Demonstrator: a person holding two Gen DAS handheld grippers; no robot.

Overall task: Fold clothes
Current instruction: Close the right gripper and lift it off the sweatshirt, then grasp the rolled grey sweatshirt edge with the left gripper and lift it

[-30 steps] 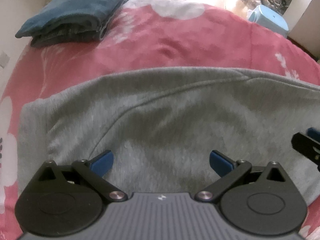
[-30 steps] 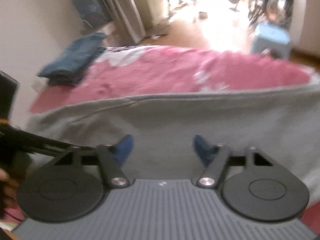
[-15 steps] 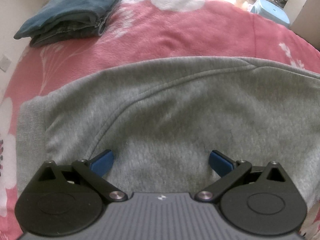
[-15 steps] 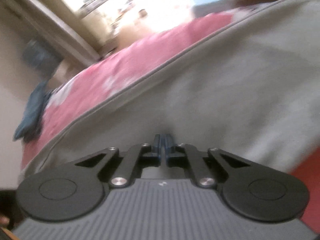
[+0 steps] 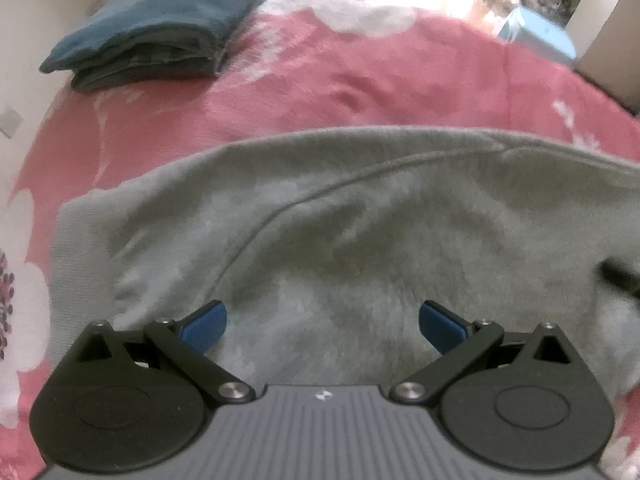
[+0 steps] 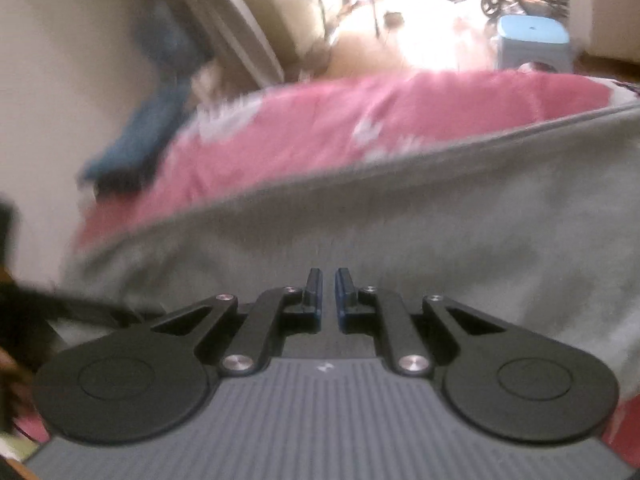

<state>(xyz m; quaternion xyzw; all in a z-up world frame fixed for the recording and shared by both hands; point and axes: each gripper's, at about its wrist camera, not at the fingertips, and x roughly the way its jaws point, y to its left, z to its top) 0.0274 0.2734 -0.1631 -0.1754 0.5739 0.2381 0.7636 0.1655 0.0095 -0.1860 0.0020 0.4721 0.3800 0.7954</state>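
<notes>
A grey sweatshirt [image 5: 360, 240] lies spread on a pink flowered bed cover [image 5: 320, 92]. My left gripper [image 5: 322, 322] is open, its blue pads low over the near part of the sweatshirt. My right gripper [image 6: 329, 294] has its jaws nearly together over the sweatshirt [image 6: 440, 232]; the view is blurred and I cannot see cloth between the pads. A dark part of the right gripper shows at the right edge of the left wrist view [image 5: 620, 276].
A folded stack of dark blue and grey clothes [image 5: 160, 28] sits at the far left corner of the bed by the wall. A light blue stool [image 6: 532, 40] stands on the floor beyond the bed. The bed cover [image 6: 360, 136] runs to the far edge.
The right gripper went from open to nearly shut and swung level again over the sweatshirt. The left gripper stayed open and drew back a little.
</notes>
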